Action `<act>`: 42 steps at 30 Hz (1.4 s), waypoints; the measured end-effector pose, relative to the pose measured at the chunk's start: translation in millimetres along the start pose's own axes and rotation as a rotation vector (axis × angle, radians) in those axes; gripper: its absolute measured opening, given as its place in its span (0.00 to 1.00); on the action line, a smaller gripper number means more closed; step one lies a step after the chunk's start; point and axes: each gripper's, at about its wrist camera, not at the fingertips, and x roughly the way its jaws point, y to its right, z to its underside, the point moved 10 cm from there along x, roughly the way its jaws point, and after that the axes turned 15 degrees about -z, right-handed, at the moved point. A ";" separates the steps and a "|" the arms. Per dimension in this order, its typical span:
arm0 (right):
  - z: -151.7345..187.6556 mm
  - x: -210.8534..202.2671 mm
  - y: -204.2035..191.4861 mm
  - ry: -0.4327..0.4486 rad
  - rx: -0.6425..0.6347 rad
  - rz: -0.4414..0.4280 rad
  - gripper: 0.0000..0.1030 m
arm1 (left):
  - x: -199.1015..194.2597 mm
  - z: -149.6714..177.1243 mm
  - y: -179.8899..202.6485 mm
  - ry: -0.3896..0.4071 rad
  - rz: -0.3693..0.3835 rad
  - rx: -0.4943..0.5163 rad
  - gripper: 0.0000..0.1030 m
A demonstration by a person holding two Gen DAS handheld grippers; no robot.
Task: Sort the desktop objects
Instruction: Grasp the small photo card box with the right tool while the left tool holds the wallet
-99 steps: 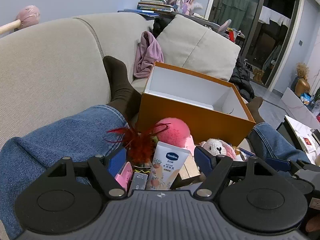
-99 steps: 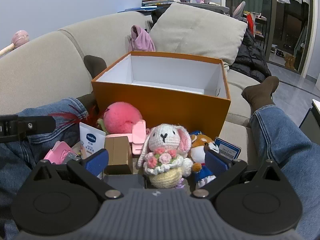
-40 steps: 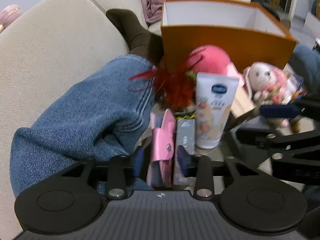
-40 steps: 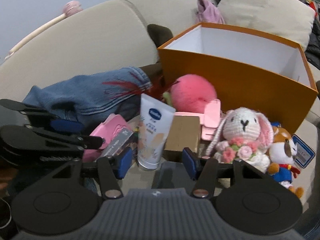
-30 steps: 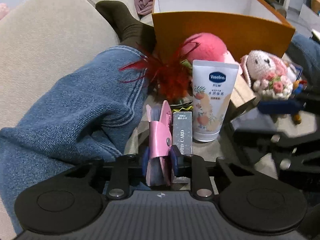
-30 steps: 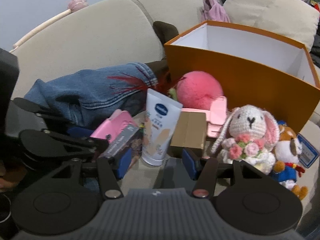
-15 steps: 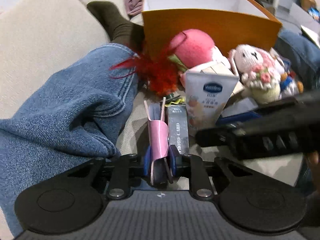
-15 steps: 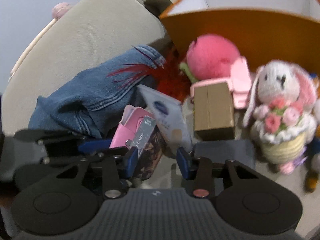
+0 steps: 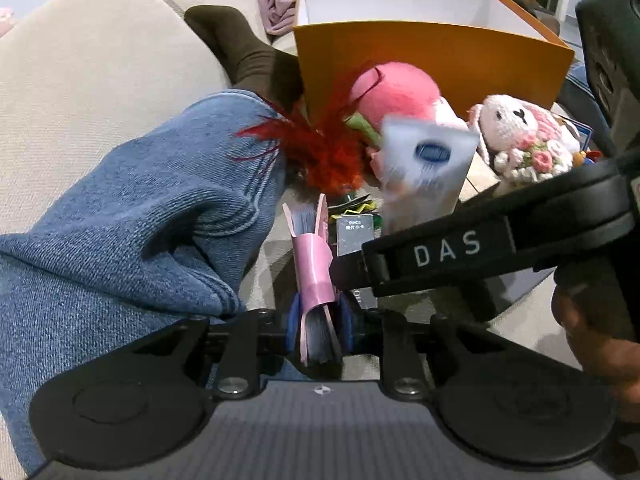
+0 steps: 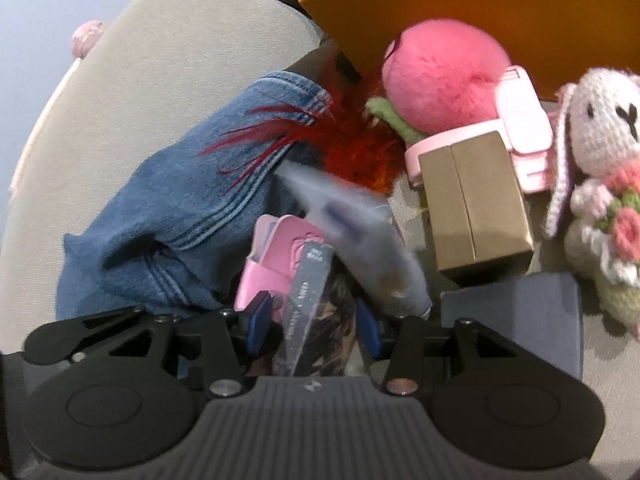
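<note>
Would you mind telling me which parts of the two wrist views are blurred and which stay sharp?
Left wrist view: the white lotion tube is smeared by motion, while the pink card holder in the left gripper and the jeans stay sharp. Right wrist view: the tube is again streaked, and the whole frame is softer; the brown box stays readable.
</note>
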 end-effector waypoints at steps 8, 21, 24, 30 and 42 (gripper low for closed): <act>4.6 -23.2 2.1 0.014 -0.048 0.051 0.26 | -0.7 0.8 6.1 0.011 0.002 0.050 0.24; 18.5 -47.5 20.8 0.003 0.073 0.111 0.23 | -1.4 -4.7 22.4 0.031 0.152 -0.024 0.26; 23.2 -61.9 28.0 0.022 0.114 0.092 0.24 | -0.3 -7.1 31.6 0.037 0.161 -0.033 0.27; 19.2 -59.7 31.6 0.020 0.122 0.064 0.37 | 11.7 4.1 21.0 -0.055 0.089 -0.025 0.23; 14.0 -45.4 20.2 0.020 0.046 0.070 0.47 | 4.6 13.6 19.9 0.000 0.056 0.056 0.14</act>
